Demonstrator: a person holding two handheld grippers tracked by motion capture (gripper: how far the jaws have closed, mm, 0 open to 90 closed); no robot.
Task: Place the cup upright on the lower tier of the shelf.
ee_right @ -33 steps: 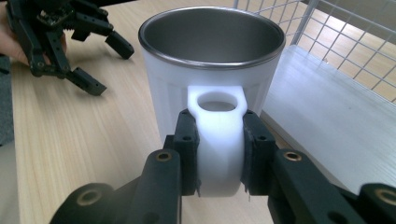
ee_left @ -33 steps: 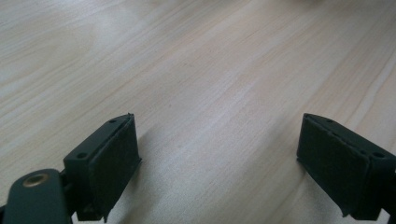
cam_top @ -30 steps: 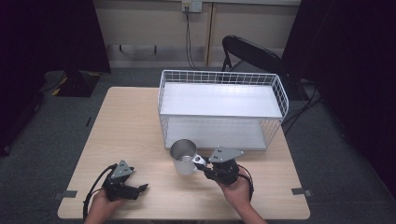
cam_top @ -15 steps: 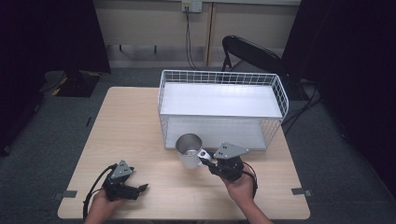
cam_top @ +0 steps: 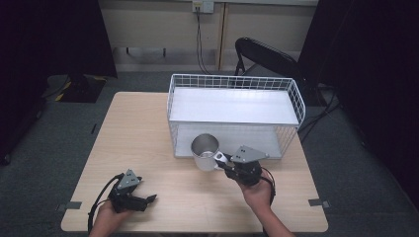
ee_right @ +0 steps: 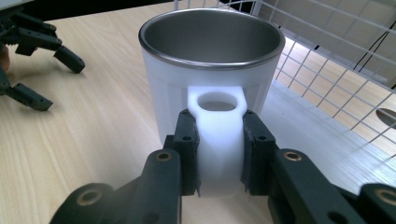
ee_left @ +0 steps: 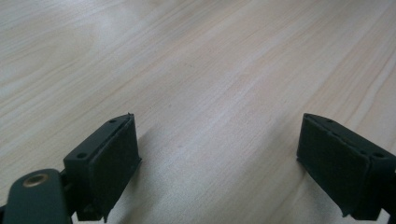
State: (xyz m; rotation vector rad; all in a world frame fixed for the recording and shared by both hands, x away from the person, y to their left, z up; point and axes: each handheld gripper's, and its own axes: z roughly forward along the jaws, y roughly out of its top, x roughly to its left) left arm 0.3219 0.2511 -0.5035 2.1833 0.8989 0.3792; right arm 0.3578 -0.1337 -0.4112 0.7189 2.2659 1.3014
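Here the right hand-held gripper is clamped on the white handle of the mug, its two black jaws pressing the handle from either side in the right gripper view. The mug stands upright, open mouth up, steel inside and white outside. It sits toward the counter's right half, just in front of the wire basket's near wall; whether it touches the mesh I cannot tell. In the right gripper view the white mesh rises close on the mug's right, so there is little room on that side, while bare wood lies on its left.

The basket fills the far right part of the counter, its back wall near the far edge and its right wall near the right edge. The left half of the counter, from the far left corner down to the near edge, lies open.

The left hand-held gripper rests near the near left corner, close to the near edge, jaws wide apart over bare wood with nothing between them.
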